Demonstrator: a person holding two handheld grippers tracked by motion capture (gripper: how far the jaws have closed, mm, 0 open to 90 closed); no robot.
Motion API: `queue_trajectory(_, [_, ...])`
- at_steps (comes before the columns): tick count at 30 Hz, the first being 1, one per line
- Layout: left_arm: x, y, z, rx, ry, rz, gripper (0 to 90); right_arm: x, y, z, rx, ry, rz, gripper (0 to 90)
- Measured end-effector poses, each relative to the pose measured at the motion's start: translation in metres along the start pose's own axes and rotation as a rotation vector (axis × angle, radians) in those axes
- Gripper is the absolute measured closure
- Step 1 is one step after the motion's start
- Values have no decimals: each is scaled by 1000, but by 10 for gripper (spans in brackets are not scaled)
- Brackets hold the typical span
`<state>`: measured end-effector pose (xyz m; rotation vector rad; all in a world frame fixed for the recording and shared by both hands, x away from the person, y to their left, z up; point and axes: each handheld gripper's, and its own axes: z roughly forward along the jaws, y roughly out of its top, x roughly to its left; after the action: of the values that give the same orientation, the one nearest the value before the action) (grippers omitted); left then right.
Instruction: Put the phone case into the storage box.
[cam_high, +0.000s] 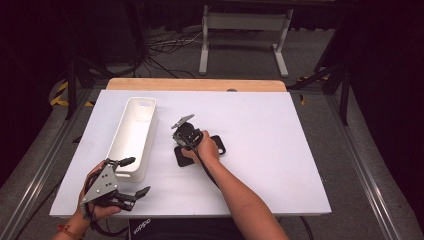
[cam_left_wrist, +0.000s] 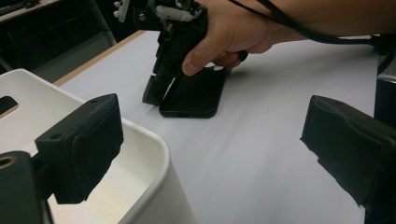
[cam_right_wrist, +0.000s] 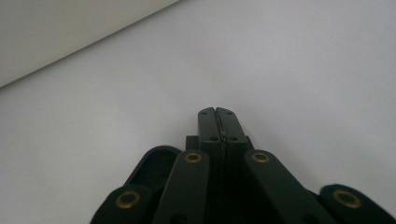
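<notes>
On the white bench (cam_high: 260, 150), the right tongs (cam_left_wrist: 156, 91), pressed together, touch the near-left edge of the black phone (cam_left_wrist: 194, 95), partly hidden by the hand; left tongs (cam_high: 131, 176) spread beside the white bin (cam_high: 131, 135)

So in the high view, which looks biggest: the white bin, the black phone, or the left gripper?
1. white bin, clearly the largest.
2. left gripper, though it is nearer the camera, so that is unsure.
3. black phone, partly hidden under the hand.
</notes>
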<state>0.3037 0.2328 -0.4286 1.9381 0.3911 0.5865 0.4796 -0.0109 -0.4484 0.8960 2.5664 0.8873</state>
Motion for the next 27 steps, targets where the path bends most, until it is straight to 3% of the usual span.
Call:
queue_trajectory(4, [-1,0,0,3,-1,3,62,5,-7,-7,6,15,-14,900])
queue_trajectory(6, [-1,0,1,5,2,3,62,13,-14,-13,6,16,-51,900])
queue_trajectory(15, [-2,1,2,5,5,-5,63,24,-35,-31,6,57,-86,900])
queue_trajectory(18, [-2,1,2,12,4,-8,64,30,-48,-42,-1,70,-122,898])
queue_trajectory(27, [-2,1,3,19,5,-6,64,32,-73,-62,-8,98,-137,889])
